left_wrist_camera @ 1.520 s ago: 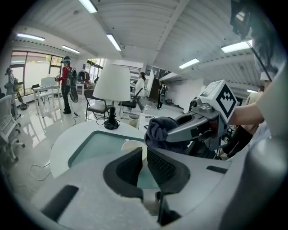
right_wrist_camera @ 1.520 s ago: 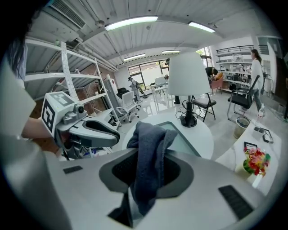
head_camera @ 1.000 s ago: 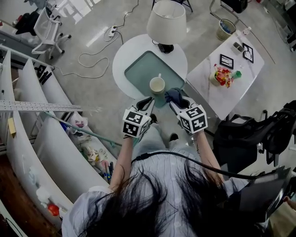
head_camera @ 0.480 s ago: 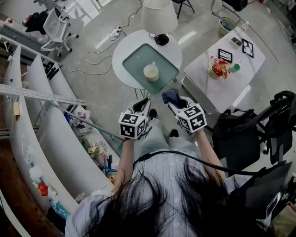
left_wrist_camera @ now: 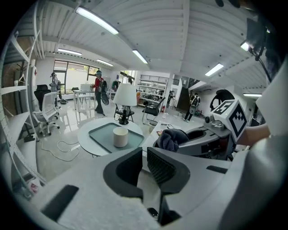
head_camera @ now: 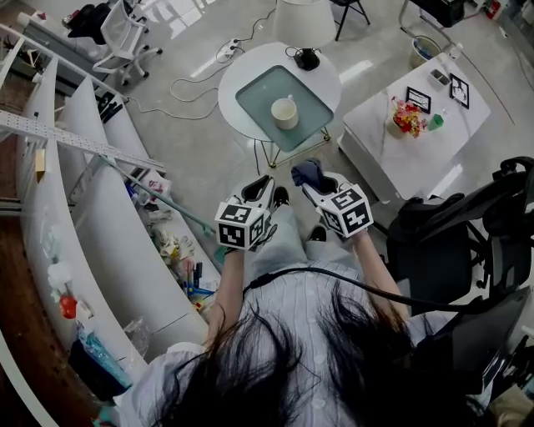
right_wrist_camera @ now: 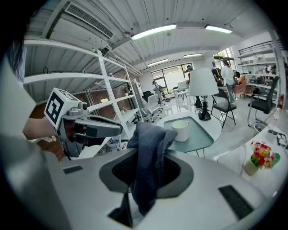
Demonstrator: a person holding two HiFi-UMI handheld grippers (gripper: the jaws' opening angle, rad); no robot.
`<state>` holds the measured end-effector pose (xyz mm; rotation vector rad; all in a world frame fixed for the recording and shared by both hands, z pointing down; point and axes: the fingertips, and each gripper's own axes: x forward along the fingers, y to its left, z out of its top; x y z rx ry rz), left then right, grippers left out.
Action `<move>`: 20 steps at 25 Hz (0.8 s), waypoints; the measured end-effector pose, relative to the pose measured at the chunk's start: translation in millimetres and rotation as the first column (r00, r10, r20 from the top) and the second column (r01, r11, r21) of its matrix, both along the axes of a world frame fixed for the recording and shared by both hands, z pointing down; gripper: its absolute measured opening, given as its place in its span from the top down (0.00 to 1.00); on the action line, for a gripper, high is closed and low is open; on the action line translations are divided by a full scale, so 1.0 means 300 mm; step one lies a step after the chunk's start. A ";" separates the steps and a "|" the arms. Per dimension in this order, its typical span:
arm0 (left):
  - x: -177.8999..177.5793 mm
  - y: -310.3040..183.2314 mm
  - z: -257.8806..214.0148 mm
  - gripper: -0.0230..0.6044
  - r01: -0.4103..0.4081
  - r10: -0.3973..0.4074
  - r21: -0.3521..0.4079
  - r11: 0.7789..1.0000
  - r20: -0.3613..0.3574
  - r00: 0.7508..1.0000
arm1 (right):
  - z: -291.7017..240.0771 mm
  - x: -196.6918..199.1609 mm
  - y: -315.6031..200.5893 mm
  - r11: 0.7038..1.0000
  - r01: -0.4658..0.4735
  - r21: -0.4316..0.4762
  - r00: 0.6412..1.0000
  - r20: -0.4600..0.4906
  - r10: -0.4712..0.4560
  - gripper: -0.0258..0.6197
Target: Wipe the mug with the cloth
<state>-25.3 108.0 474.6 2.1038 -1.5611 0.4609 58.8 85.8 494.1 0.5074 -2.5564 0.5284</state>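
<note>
A cream mug (head_camera: pixel 284 112) stands upright on a grey-green tray (head_camera: pixel 260 92) on a round white table (head_camera: pixel 238 79), well ahead of both grippers. It also shows in the gripper views as the mug (left_wrist_camera: pixel 120 136) and the mug (right_wrist_camera: pixel 181 130). My right gripper (head_camera: pixel 315 178) is shut on a dark blue cloth (head_camera: pixel 306 172), which bunches above the jaws and hangs down between them, the cloth (right_wrist_camera: pixel 150 157). My left gripper (head_camera: pixel 260 187) is beside it, jaws shut with nothing in them (left_wrist_camera: pixel 145 158). Both are held in the air, apart from the table.
A white lamp (head_camera: pixel 302 21) stands at the back of the round table. A white rectangular table (head_camera: pixel 417 142) with flowers (head_camera: pixel 406 115) and picture frames lies to the right. Black chairs (head_camera: pixel 467 225) are at the right, curved white shelves (head_camera: pixel 92 208) at the left, and cables cross the floor.
The person has backed away from the round table. Both grippers moved off the tray's edge, the right one carrying the cloth with it. The mug stays on the tray.
</note>
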 end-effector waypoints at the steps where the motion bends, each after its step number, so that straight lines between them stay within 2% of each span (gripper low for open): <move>1: -0.001 0.011 -0.001 0.89 0.007 -0.007 0.002 1.000 0.000 1.000 | -0.001 -0.002 0.010 1.000 0.009 0.002 1.000 0.000 -0.009 0.82; 11: 0.002 0.067 -0.006 0.89 0.054 -0.054 0.014 0.998 -0.006 0.999 | -0.016 -0.025 0.072 0.995 0.099 0.024 0.995 -0.011 -0.099 0.82; 20: 0.004 0.055 -0.005 0.89 0.053 -0.053 0.019 0.998 -0.014 0.999 | 0.013 -0.013 0.067 0.994 0.106 0.011 0.994 -0.035 -0.105 0.82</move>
